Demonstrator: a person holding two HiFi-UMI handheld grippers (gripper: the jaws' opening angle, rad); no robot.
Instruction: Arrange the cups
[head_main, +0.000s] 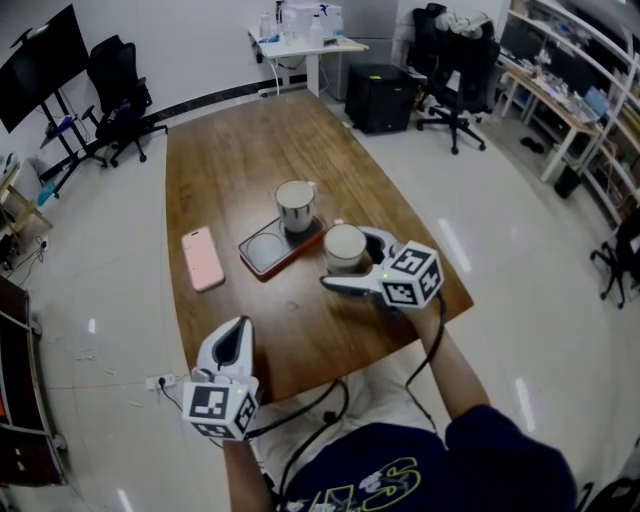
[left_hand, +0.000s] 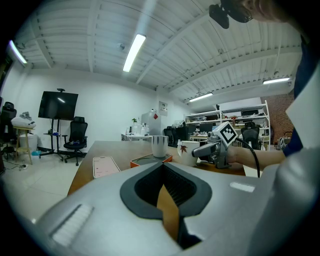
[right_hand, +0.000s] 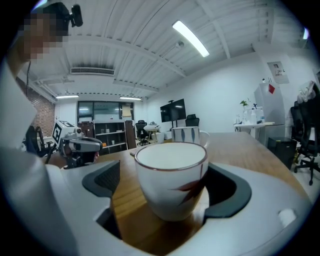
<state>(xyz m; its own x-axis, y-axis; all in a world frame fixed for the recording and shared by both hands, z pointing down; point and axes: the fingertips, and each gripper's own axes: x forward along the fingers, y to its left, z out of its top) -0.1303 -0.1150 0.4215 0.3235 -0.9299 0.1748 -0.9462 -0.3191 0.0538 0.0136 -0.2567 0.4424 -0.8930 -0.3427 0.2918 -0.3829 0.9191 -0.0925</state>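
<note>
Right gripper (head_main: 346, 262) — near-level, astride cup (head_main: 345, 243)

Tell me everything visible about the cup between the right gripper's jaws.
The cup is white, glazed-looking ceramic with a thin reddish rim line and a red leaf motif on its side. It looks empty and stands upright on the wooden table, beside the orange tray. The jaws of the right gripper stand open on either side, not clearly gripping it.

Wooden table (head_main: 230, 160): pink phone (head_main: 203, 258) left, orange-rimmed tray (head_main: 262, 250) centre, white cup (head_main: 345, 247) just beside tray.
</note>
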